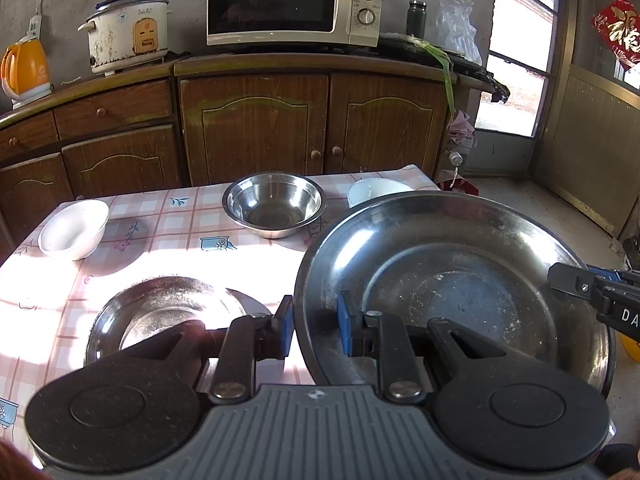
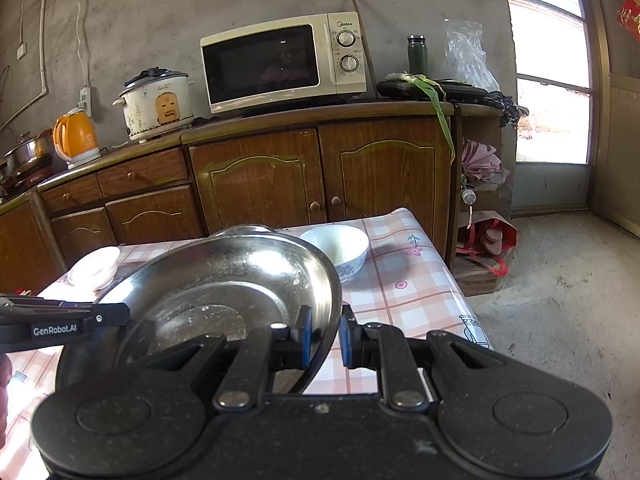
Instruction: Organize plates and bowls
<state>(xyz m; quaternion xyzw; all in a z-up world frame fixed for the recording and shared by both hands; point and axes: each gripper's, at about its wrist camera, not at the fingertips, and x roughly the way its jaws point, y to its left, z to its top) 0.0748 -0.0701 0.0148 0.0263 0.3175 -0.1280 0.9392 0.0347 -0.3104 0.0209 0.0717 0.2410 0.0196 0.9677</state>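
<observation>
A large steel plate [image 1: 460,288] is held above the table by both grippers. My left gripper [image 1: 316,324] is shut on its left rim. My right gripper [image 2: 325,338] is shut on its right rim; the plate also shows in the right wrist view [image 2: 224,280]. A second steel plate [image 1: 160,312] lies flat on the table at the near left. A steel bowl [image 1: 274,204] stands at the far middle. A white bowl [image 1: 74,230] sits at the far left, and another white bowl [image 2: 336,246] at the far right.
The table has a pink checked cloth [image 1: 168,236]; its right edge drops to the concrete floor [image 2: 560,300]. Wooden cabinets [image 1: 256,128] stand behind, with a microwave [image 1: 294,2], rice cooker [image 1: 128,32] and orange kettle [image 1: 26,70] on top.
</observation>
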